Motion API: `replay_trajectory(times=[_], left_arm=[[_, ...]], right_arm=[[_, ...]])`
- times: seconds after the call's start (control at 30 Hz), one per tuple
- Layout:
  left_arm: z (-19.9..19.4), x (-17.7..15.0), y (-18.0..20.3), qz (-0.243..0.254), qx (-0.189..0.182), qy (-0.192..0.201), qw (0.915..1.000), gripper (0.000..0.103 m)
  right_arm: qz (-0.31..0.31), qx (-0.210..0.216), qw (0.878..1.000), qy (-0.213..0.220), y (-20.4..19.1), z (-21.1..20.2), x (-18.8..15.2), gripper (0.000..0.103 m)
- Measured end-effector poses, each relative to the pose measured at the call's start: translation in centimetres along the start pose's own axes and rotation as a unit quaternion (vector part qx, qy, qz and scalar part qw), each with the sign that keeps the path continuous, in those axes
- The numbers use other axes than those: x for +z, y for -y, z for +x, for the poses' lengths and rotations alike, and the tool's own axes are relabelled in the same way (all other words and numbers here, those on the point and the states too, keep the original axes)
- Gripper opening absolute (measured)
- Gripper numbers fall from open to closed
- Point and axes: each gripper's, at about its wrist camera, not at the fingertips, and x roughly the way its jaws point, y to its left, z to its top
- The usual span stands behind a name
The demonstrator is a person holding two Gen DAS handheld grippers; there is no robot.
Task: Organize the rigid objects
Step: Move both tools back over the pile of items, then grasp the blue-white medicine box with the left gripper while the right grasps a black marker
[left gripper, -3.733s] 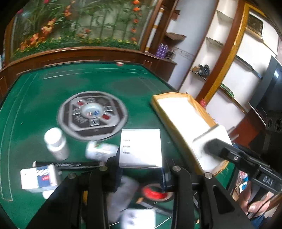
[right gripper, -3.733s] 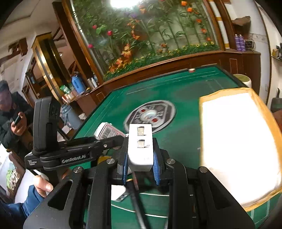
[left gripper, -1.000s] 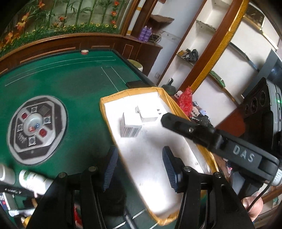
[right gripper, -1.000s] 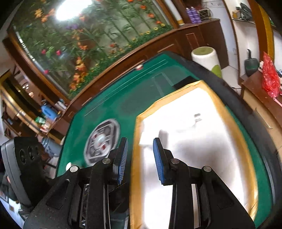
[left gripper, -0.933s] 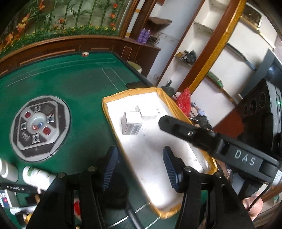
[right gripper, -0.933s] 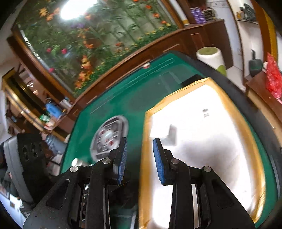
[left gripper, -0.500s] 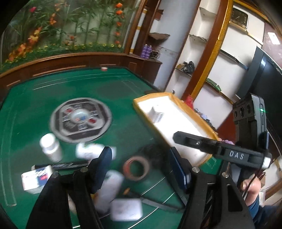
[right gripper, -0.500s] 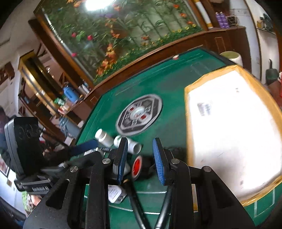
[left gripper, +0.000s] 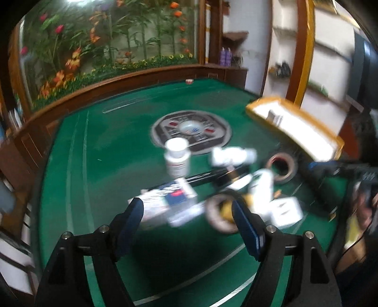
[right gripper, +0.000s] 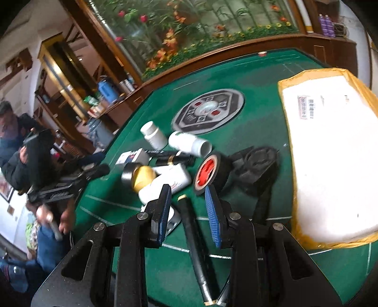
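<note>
My left gripper [left gripper: 186, 220] is opening, empty, over the blue-and-white box [left gripper: 165, 200]; I straddle it squarely. Right gripper [right gripper: 189, 212], slightly parted, empty, hangs near the red tape roll [right gripper: 208, 173]. Tray [right gripper: 287, 113] sits right.

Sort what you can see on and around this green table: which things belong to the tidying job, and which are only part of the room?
Belong to the job:
- yellow-rimmed tray
- upright white pill bottle
- white bottle lying on its side
- tape roll with red core
- small blue-and-white box
- black pen

Just lying about:
- round centre panel
- flower mural
- purple bottles
</note>
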Motion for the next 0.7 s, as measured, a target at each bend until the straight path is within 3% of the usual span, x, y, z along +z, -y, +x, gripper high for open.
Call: replay_trajectory(times=[0.13, 0.17, 0.23, 0.33, 0.47, 0.57, 0.63, 0.7], left_arm=[[1.9, 0.2, -1.7, 0.066, -0.012, -0.032, 0.9972, 0.077], [2.7, 0.3, -2.1, 0.082, -0.031, -0.046, 0.9951, 0.078], [3.8, 0.4, -2.7, 0.096, -0.022, -0.048, 0.9939, 0.077], [5.4, 0.4, -3.2, 0.112, -0.064, -0.076, 0.9887, 0.078], [6.9, 0.9, -2.8, 0.131, -0.044, -0.086, 0.9866, 0.078], [7.4, 1.2, -3.4, 0.103, -0.046, -0.08, 0.9904, 0.077], [7.5, 1.2, -3.8, 0.072, -0.027, -0.087, 0.9932, 0.07], [6.9, 0.5, -3.1, 0.062, 0.013, -0.085, 0.9943, 0.055]], right_arm=[[-0.007, 0.006, 1.0, 0.0, 0.1, 0.1, -0.2, 0.03], [-0.007, 0.008, 1.0, -0.001, -0.1, 0.2, -0.2, 0.03], [-0.008, 0.013, 1.0, 0.0, -0.2, 0.1, -0.4, 0.03], [-0.012, 0.01, 1.0, -0.006, -0.4, 0.1, -0.7, 0.03], [-0.011, 0.009, 1.0, -0.016, -0.3, 0.3, -1.0, 0.03], [-0.012, 0.01, 1.0, -0.02, -0.4, 0.5, -1.2, 0.03], [-0.014, 0.01, 1.0, -0.022, -0.5, 0.7, -1.2, 0.03], [-0.019, 0.009, 0.999, -0.025, -0.7, 0.8, -1.3, 0.03]])
